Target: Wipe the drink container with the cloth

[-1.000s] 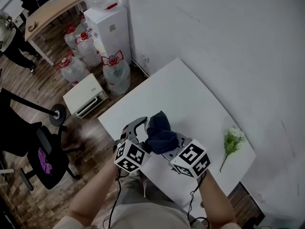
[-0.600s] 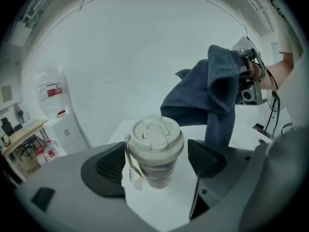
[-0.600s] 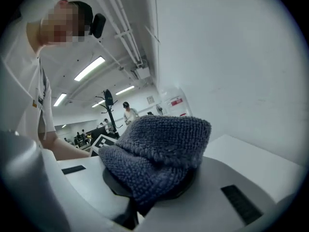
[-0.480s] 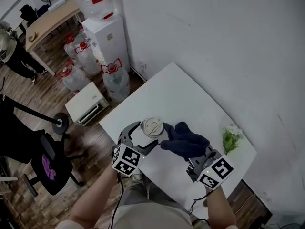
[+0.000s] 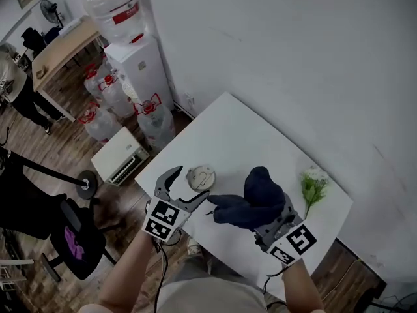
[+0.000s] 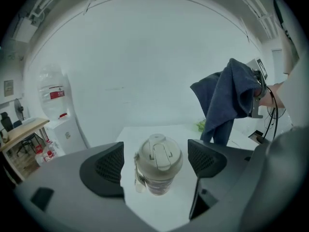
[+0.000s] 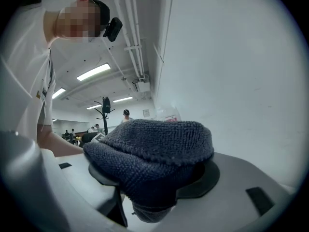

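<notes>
left gripper point(image 5: 186, 186) jaws apart; right gripper point(image 7: 152, 182) level, jaws just opening, cloth point(image 5: 251, 197) draped between them

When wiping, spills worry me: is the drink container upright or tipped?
Upright: the drink container stands on the white table, lid facing up in the head view, between the left gripper's parted jaws.

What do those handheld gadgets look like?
The left claw and right claw: grey plastic, curved jaws with dark dimpled pads, a white cube of black square markers, a black cable. The right's jaws have just been opening, the cloth between them.
</notes>
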`<state>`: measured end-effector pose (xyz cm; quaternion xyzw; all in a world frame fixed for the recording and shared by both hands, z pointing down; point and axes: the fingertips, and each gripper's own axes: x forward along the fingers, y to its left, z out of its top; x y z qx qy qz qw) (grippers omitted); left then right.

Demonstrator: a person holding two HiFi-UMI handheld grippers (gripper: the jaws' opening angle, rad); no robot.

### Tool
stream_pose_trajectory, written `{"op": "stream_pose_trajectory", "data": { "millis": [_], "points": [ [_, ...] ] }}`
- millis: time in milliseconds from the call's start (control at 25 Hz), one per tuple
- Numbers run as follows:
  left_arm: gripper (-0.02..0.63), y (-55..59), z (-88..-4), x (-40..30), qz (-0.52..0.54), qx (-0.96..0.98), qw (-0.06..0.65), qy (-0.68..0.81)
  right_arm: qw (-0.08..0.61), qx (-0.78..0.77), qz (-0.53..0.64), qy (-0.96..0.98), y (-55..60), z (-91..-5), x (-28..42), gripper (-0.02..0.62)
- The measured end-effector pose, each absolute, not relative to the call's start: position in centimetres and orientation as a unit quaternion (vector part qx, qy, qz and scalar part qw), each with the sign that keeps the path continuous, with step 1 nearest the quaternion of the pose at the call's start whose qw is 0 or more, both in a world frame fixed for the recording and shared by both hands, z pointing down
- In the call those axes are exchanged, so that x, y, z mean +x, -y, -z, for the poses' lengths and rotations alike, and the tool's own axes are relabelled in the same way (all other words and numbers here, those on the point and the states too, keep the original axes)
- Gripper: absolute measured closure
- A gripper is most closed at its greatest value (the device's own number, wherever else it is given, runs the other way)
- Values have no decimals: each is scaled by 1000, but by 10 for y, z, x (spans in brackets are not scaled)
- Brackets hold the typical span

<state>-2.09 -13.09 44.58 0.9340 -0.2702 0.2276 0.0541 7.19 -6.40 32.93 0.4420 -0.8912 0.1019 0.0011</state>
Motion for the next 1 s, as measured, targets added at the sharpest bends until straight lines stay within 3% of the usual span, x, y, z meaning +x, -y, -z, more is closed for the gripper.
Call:
{"op": "stream_pose_trajectory", "data": {
  "millis": [320,1000],
  "points": [
    [190,138,-455,17,-248,946,41,204,3,443,-120,888,61,-366,82,295],
    [204,139,-470,18,-279,949,14,147,69,347,-162,921,100,-513,33,291]
  ]
}}
